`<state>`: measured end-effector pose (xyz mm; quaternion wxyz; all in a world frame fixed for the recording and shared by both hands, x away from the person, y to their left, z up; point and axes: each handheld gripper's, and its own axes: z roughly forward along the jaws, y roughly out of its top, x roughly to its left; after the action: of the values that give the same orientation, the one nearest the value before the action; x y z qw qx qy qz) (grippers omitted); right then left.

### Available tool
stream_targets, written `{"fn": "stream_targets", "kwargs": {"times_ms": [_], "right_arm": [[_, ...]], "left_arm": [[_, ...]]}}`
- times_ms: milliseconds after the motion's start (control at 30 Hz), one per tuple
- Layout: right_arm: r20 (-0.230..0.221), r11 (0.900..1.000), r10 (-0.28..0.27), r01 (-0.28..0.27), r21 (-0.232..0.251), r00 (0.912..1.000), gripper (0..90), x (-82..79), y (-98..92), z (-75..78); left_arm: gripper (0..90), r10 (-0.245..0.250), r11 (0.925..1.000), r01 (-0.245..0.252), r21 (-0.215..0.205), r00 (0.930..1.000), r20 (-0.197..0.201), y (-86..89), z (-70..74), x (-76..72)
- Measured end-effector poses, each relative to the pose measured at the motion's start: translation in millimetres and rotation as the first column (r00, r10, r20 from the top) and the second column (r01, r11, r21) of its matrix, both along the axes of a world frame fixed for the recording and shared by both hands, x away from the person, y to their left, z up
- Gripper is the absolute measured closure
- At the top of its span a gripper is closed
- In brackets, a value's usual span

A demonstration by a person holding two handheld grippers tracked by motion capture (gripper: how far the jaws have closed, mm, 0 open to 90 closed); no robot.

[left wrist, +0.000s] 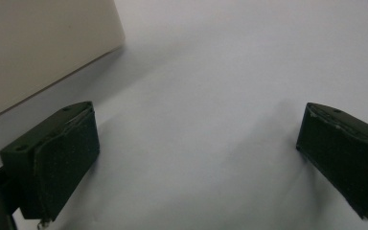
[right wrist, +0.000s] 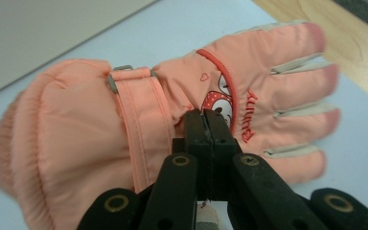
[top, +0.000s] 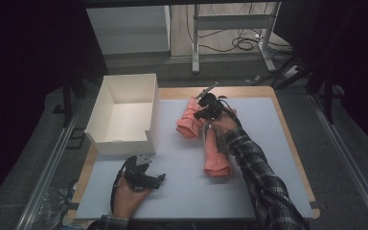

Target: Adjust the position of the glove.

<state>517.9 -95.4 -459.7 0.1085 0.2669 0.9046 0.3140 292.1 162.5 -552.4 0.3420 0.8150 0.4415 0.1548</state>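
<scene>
Two pink gloves lie on the pale mat (top: 268, 134) in the high view, one far glove (top: 189, 119) right of the one white box (top: 124, 112) and one near glove (top: 215, 153) partly hidden by the right gripper (top: 206, 108) and its hand, while the left gripper (top: 146, 179) rests near the box. In the left gripper view, its two jaws stand wide apart over bare mat, and the box wall (left wrist: 38, 48) is cut off. In the right gripper view, its jaws are squeezed together, pinching the far glove's cloth at the wrist, and the fingertips look blurry.

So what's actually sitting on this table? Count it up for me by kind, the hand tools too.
Pink gloves: 2, one farther from the person, one nearer
White box: 1
Handheld grippers: 2, the left gripper open, the right gripper shut on the farther glove
Total: 5
</scene>
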Motion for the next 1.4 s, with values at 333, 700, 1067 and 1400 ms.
{"fn": "stream_targets", "kwargs": {"times_ms": [333,700,1067,1400], "right_arm": [[0.047,0.998,0.054,-0.055,0.012,0.9974,90.0,-15.1,-2.9,32.0],[0.083,0.996,0.093,-0.094,0.007,0.9922,90.0,-37.1,-22.2,64.1],[0.082,0.991,0.133,-0.130,-0.043,0.9877,90.0,-73.2,-54.5,80.2],[0.085,0.982,0.173,-0.166,-0.089,0.9811,90.0,-103.0,-76.2,79.1]], "left_arm": [[0.9,-0.001,1.0000,0.001,0.003,1.0000,0.000,0.2,0.1,0.0],[0.9,-0.001,1.0000,0.001,0.002,1.0000,0.001,0.1,0.0,0.1],[0.9,0.000,1.0000,0.000,0.001,1.0000,0.000,0.0,0.1,0.0],[0.9,-0.003,1.0000,0.003,0.005,1.0000,0.002,0.3,0.2,0.3]]}}
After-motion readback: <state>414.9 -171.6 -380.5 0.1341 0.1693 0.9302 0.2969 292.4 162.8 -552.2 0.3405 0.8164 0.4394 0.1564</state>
